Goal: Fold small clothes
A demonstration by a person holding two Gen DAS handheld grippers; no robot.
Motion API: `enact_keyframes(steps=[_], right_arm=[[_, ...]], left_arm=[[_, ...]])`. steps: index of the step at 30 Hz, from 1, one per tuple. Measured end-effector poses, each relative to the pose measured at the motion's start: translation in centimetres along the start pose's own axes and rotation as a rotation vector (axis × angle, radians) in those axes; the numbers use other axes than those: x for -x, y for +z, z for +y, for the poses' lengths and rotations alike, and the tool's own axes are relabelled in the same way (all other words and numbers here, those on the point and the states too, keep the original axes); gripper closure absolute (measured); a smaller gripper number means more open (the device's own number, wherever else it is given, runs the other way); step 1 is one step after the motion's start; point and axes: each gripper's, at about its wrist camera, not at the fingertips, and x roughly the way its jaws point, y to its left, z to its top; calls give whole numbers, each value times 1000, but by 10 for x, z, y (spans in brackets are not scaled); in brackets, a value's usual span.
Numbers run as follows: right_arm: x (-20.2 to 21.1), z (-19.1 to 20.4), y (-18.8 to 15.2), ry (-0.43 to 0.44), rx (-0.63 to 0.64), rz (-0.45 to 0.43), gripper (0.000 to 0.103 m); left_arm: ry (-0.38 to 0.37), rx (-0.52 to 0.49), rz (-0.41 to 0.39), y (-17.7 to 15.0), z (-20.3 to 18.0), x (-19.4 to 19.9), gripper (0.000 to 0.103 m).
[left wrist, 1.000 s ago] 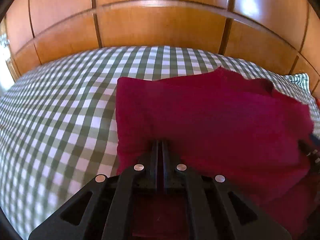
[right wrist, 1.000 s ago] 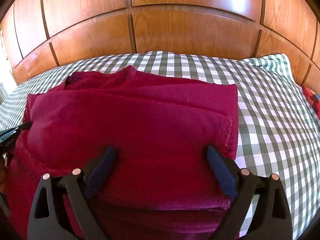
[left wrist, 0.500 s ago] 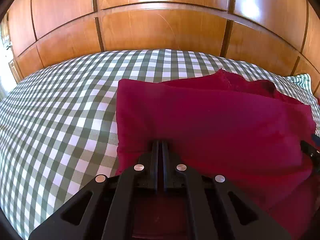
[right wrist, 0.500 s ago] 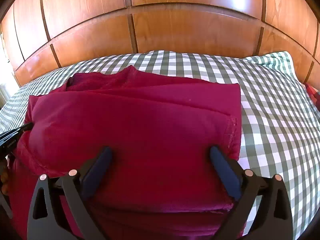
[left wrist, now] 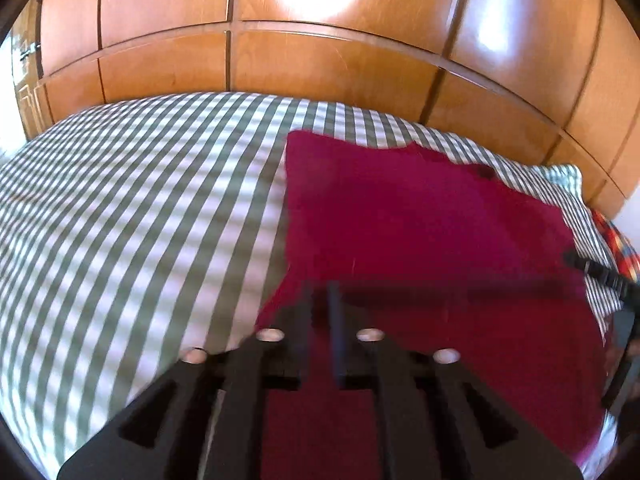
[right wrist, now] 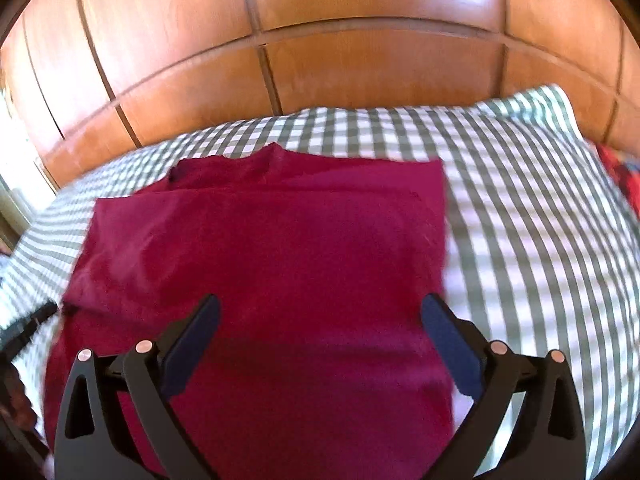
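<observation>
A dark red garment (left wrist: 420,232) lies folded in a flat rectangle on the green-and-white checked bedspread (left wrist: 140,220). My left gripper (left wrist: 320,292) hovers at the garment's near left edge. Its jaws are opening and stand a narrow gap apart, with red cloth showing through the gap and the pads not pressing on it. In the right wrist view the garment (right wrist: 280,248) fills the middle, its neckline at the far side. My right gripper (right wrist: 320,320) is wide open above its near part, holding nothing. The picture is blurred by motion.
A panelled wooden wall (left wrist: 320,60) rises behind the bed. A checked pillow (right wrist: 540,120) lies at the far right, with a red patterned cloth (left wrist: 616,248) beyond it. The right gripper's tip (left wrist: 600,276) shows at the garment's right edge. Bare bedspread stretches to the left.
The left gripper was shut on the garment's near edge; now its jaws have parted and it has pulled back and up. The right gripper has drawn back a little, still open.
</observation>
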Motion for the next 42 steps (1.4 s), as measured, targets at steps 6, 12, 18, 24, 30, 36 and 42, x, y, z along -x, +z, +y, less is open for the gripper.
enact_keyframes(steps=[6,12,18,24,30,36,42], right_arm=[[45,-45,-58,25,-89,68,3],[83,-55,-139,147,-68,222,13],[118,-56,-196,252,-97,342,31],[109,-45,-219,280,-62,434,69],[131,-27,-195,403,-1,378,90],[152,-28,-136,538,-88,209,91],[120,-56,-85,499,-215,140,91]], left_arm=[[-5,-33,6,-48,19,45,45],[-60,-61,90,-97,27,68,45],[-100,-61,172,-137,29,87,45],[-189,-36,284,-156,31,87,67],[-326,18,259,-151,38,107,93],[-547,192,101,-100,54,134,93],[-563,285,57,-44,53,103,94]])
